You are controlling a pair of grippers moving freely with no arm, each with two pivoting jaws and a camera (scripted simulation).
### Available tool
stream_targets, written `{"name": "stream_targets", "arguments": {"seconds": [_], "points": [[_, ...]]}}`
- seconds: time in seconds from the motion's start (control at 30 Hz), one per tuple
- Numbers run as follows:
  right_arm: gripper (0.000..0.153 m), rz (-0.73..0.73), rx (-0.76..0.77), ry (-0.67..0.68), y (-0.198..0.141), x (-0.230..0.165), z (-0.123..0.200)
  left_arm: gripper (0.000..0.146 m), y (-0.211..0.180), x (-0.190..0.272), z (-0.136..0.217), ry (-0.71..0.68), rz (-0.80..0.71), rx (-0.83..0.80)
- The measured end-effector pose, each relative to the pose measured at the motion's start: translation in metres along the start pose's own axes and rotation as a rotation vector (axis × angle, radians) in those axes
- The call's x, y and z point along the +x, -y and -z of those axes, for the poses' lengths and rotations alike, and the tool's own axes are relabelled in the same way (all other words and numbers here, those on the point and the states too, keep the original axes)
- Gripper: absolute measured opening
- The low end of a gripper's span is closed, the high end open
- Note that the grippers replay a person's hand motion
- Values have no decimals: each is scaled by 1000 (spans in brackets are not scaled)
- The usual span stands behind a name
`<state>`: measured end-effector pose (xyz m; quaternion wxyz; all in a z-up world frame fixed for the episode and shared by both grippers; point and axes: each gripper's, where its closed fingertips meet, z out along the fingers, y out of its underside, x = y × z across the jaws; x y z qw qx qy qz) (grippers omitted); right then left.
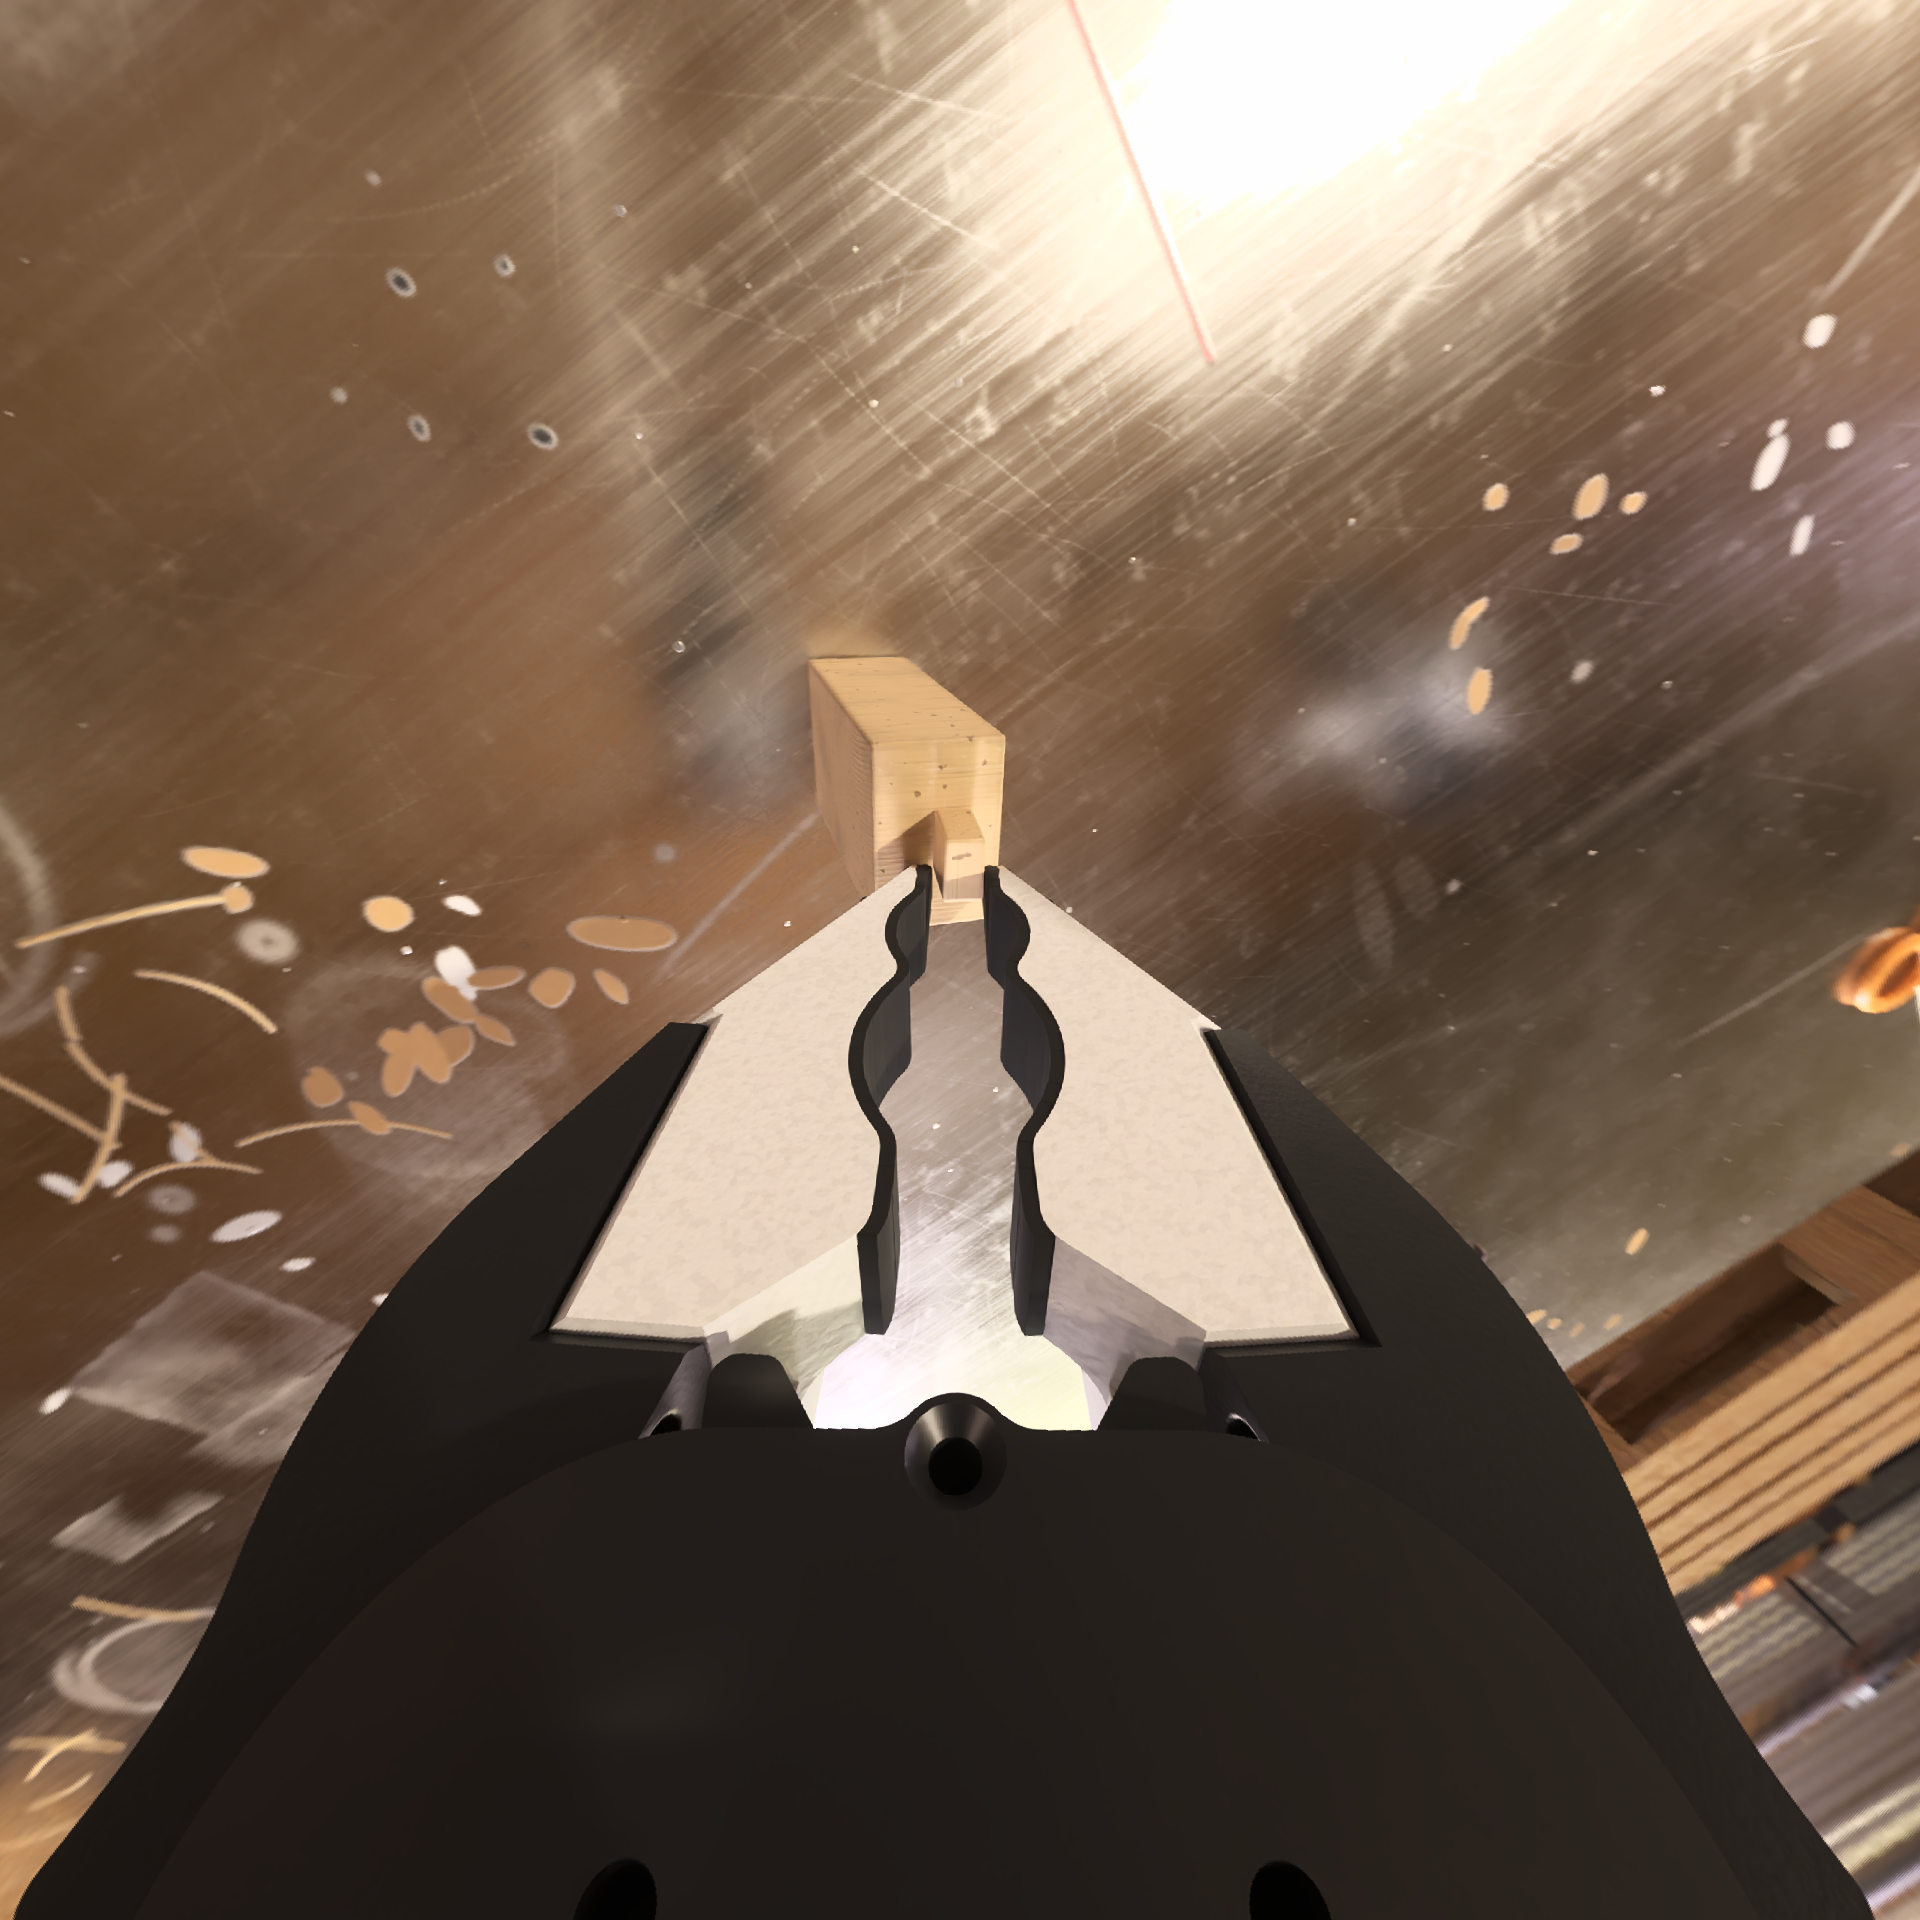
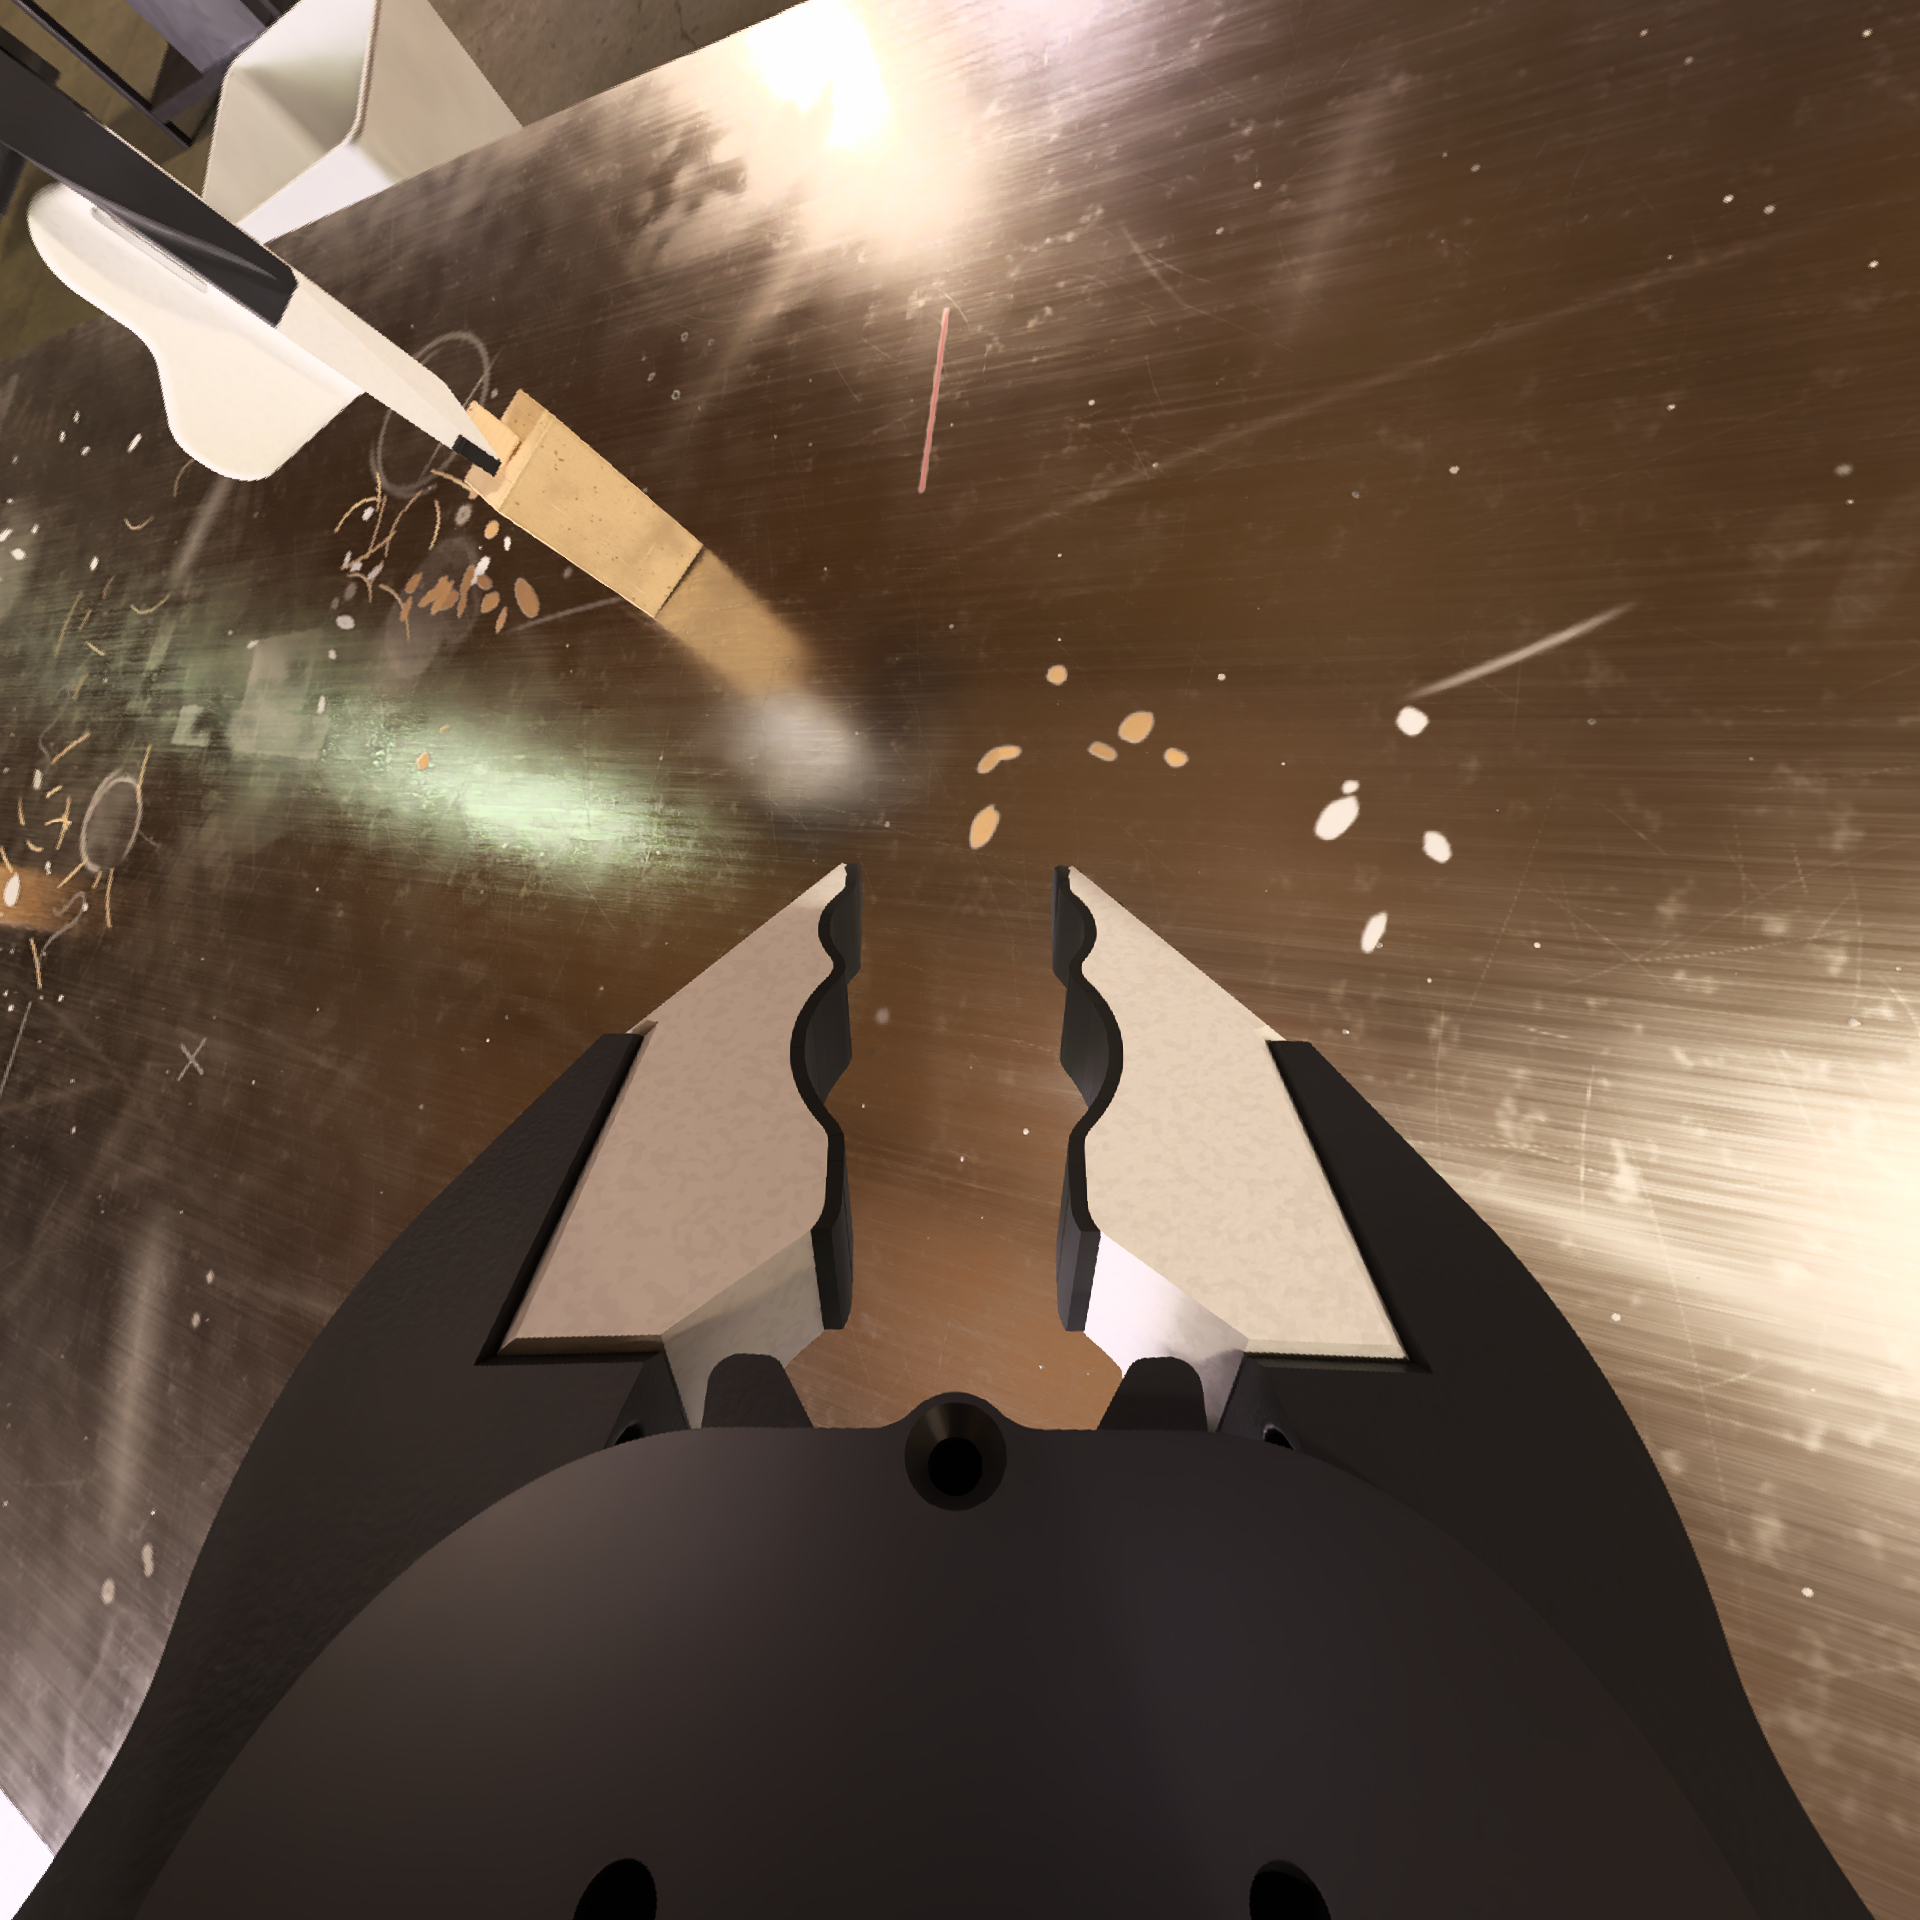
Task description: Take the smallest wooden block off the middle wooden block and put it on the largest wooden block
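My left gripper (image 1: 954,881) is shut on the smallest wooden block (image 1: 958,847), a tiny pale cube held at its fingertips. The cube sits against the top end of a larger upright wooden block (image 1: 894,748). In the right wrist view the same left gripper (image 2: 480,449) pinches the cube (image 2: 499,431) on top of the tall block (image 2: 592,520), which stands on the metal table. I cannot tell whether the cube touches the block. No third block is in view. My right gripper (image 2: 956,883) is open and empty, above bare table well to the right of the blocks.
The table (image 2: 1351,520) is scratched, shiny brown metal with paint flecks and a thin red line (image 2: 932,400). A white box-like object (image 2: 301,104) stands beyond its far left edge. Slatted wooden boards (image 1: 1766,1382) lie at the lower right of the left wrist view.
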<state>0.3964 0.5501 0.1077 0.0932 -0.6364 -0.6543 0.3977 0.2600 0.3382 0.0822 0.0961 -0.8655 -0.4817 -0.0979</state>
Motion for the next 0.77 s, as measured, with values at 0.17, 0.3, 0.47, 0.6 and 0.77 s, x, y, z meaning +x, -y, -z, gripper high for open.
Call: {"name": "stream_targets", "arguments": {"seconds": [0.17, 0.3, 0.47, 0.6, 0.77], "points": [[38, 18, 5, -6, 5, -9, 1, 17, 5, 6, 18, -120, -3, 103], [41, 31, 14, -11, 9, -15, 0, 31, 4, 2, 68, -174, -32, 234], [47, 43, 15, -11, 10, -19, -3, 65, -27, -61, 140, -17, -24, 432], [49, 48, 13, -7, 10, -23, -7, 87, -76, -135, 159, 75, 102, 478], [49, 60, 0, -6, 10, -29, -14, 99, -128, -186, 126, 69, 230, 401]]}}
